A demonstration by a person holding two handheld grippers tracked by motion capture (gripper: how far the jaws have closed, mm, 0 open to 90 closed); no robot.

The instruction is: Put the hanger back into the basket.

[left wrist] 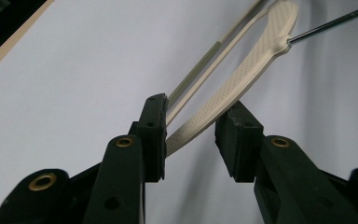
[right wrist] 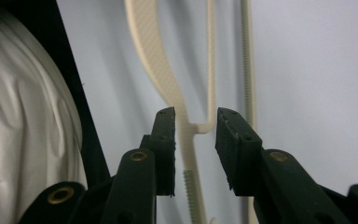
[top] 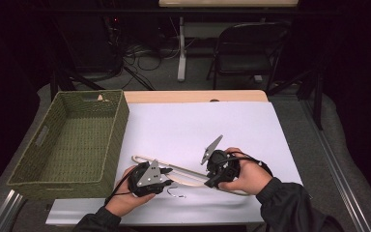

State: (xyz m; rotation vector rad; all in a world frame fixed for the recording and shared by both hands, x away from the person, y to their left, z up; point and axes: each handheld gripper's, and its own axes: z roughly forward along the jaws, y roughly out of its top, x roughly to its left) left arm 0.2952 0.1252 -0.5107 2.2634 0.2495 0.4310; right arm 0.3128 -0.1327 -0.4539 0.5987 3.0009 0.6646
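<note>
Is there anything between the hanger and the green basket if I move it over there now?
Nothing visible does. The hanger lies on the white sheet just right of the basket, with bare sheet between them. The left gripper and right gripper straddle its two ends, jaws apart.

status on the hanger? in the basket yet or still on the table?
Done: nothing in the green woven basket. In hand: the cream hanger lies on the white table cover beside the basket, with both grippers at it. The left gripper has one hanger arm between its jaws; the right gripper straddles the other end, pads not pressing. Left: probably grip, lift and move it to the basket.
</note>
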